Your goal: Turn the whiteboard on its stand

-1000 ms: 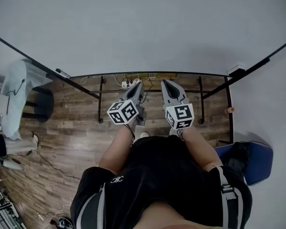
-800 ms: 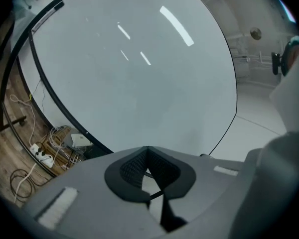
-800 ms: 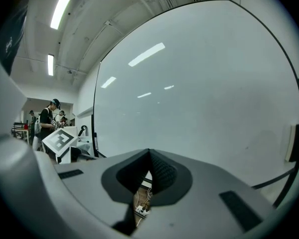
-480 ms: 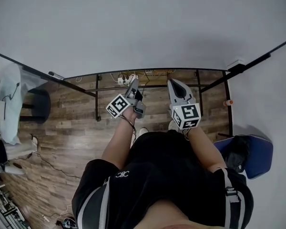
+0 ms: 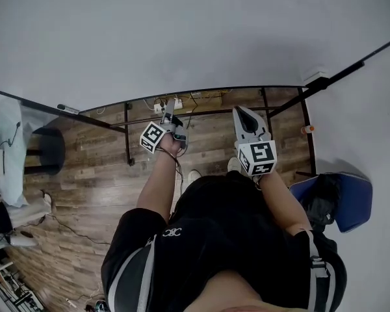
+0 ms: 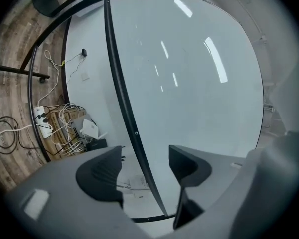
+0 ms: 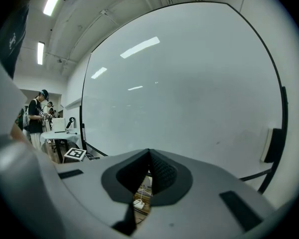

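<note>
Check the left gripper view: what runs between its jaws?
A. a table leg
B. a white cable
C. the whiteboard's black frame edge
C: the whiteboard's black frame edge passes between the jaws of the left gripper, which are opening and do not press on it.

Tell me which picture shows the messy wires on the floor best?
The left gripper view: the wires lie large and clear beside the whiteboard. The head view shows them tiny by the board's edge; the right gripper view gives barely a glimpse.
</note>
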`<state>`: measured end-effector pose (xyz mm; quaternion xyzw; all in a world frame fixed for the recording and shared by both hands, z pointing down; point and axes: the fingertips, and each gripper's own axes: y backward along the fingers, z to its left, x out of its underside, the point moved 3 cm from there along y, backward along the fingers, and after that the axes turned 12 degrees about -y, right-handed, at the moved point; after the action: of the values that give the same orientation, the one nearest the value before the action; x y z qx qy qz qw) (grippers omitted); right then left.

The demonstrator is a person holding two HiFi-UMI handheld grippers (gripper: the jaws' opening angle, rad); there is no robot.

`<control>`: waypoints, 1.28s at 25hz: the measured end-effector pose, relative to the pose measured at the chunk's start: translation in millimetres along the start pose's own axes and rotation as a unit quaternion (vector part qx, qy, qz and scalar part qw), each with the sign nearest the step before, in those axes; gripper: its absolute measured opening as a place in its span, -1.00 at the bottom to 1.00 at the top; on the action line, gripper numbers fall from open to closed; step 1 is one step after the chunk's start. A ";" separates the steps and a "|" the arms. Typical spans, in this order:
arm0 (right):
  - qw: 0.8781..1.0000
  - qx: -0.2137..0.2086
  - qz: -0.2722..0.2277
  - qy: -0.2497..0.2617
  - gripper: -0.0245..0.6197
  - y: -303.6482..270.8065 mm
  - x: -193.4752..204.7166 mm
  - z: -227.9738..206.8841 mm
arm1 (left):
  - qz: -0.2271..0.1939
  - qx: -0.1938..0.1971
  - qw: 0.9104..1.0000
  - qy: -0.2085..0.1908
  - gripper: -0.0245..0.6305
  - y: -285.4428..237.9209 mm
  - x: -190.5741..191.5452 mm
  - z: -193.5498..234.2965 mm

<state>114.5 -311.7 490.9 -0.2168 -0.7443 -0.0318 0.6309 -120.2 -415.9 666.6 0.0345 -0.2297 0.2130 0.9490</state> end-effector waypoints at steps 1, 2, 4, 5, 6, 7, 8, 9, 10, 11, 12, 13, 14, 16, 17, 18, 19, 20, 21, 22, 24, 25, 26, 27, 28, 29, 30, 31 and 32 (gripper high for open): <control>1.000 0.003 0.001 0.004 -0.91 2.1 0.9 -0.6 | -0.010 0.001 1.000 0.009 -0.02 -1.5 -2.6 5.0; 1.000 0.004 0.003 0.007 -0.91 4.1 2.0 -0.8 | -0.020 0.004 1.000 0.019 0.04 -2.9 -5.0 10.3; 1.000 0.006 0.006 0.011 -0.91 7.4 4.5 -1.3 | -0.033 0.016 0.999 0.038 0.05 -6.5 -9.1 18.4; 1.000 0.005 0.009 0.012 -0.91 9.2 5.7 -1.8 | -0.035 0.024 0.998 0.044 0.05 -8.7 -10.4 20.4; 1.000 0.005 0.012 0.013 -0.91 11.4 7.0 -2.7 | -0.035 0.032 0.998 0.048 0.05 -11.3 -10.7 21.5; 1.000 0.005 0.016 0.013 -0.91 14.1 8.5 -4.3 | -0.036 0.041 0.997 0.051 0.05 -14.2 -10.0 22.1; 1.000 0.007 0.019 0.014 -0.91 17.0 10.0 -6.2 | -0.039 0.052 0.996 0.056 0.05 -17.7 -9.0 22.2; 1.000 0.009 0.023 0.014 -0.91 20.0 11.8 -8.0 | -0.044 0.065 0.995 0.064 0.04 -21.1 -7.9 22.5; 1.000 0.011 0.026 0.014 -0.91 22.8 13.8 -9.3 | -0.050 0.078 0.993 0.074 0.04 -23.8 -7.0 23.4; 0.999 0.012 0.029 0.015 -0.91 25.3 15.8 -10.2 | -0.056 0.090 0.991 0.085 0.04 -25.9 -6.5 25.0; 0.999 0.014 0.033 0.017 -0.91 27.4 17.4 -10.7 | -0.063 0.101 0.988 0.097 0.04 -27.6 -6.4 26.7; 0.999 0.015 0.036 0.019 -0.91 29.0 18.7 -11.2 | -0.068 0.111 0.986 0.107 0.04 -29.1 -6.6 28.4; 0.999 0.017 0.040 0.022 -0.91 30.2 19.7 -12.0 | -0.073 0.121 0.983 0.114 0.04 -30.6 -6.9 29.8; 0.998 0.022 0.046 0.027 -0.91 32.0 21.2 -14.6 | -0.081 0.141 0.979 0.123 0.01 -34.0 -8.0 30.2; 0.998 0.024 0.047 0.029 -0.91 32.8 21.4 -16.5 | -0.086 0.152 0.976 0.126 -0.01 -35.7 -8.8 28.3; 0.998 0.026 0.048 0.030 -0.91 33.7 21.4 -18.6 | -0.092 0.163 0.974 0.130 -0.04 -37.1 -9.4 25.3; 0.998 0.028 0.050 0.030 -0.91 34.9 21.4 -21.1 | -0.097 0.174 0.971 0.133 -0.08 -37.9 -9.7 22.2; 0.998 0.029 0.051 0.029 -0.91 36.1 21.6 -23.6 | -0.103 0.183 0.968 0.135 -0.15 -38.1 -9.7 19.7; 0.998 0.030 0.053 0.028 -0.91 36.9 21.9 -25.7 | -0.108 0.188 0.967 0.136 -0.18 -38.0 -9.5 18.3; 0.998 0.030 0.054 0.026 -0.91 37.2 22.1 -27.1 | -0.113 0.191 0.965 0.138 -0.19 -37.8 -9.3 17.8; 0.998 0.029 0.056 0.022 -0.91 36.1 22.3 -27.5 | -0.121 0.192 0.963 0.142 -0.21 -38.0 -9.6 17.9; 0.998 0.027 0.057 0.022 -0.91 35.1 22.6 -26.7 | -0.124 0.192 0.963 0.143 -0.23 -38.2 -9.8 18.4; 0.998 0.025 0.058 0.022 -0.91 34.3 23.3 -25.4 | -0.127 0.189 0.963 0.144 -0.24 -37.9 -9.7 19.1; 0.998 0.022 0.060 0.023 -0.91 33.6 24.1 -24.0 | -0.129 0.185 0.963 0.146 -0.24 -37.1 -9.4 20.0; 0.998 0.019 0.061 0.023 -0.91 33.1 24.7 -22.7 | -0.131 0.181 0.964 0.147 -0.24 -36.1 -9.0 20.9; 0.998 0.017 0.061 0.024 -0.91 32.6 24.8 -21.9 | -0.131 0.178 0.964 0.147 -0.25 -35.5 -8.7 21.5; 0.998 0.015 0.061 0.024 -0.91 32.1 24.5 -21.6 | -0.130 0.177 0.964 0.147 -0.26 -35.4 -8.5 21.5; 0.998 0.015 0.060 0.024 -0.91 31.6 23.9 -21.6 | -0.129 0.177 0.965 0.148 -0.27 -35.7 -8.3 21.0; 0.998 0.014 0.060 0.025 -0.91 31.3 23.2 -21.7 | -0.127 0.177 0.965 0.148 -0.28 -35.9 -8.1 20.6</control>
<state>143.4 -283.8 510.3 -0.2511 -0.7143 0.0112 0.6531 -120.4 -455.0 682.5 0.1986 -0.0386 0.1304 0.9706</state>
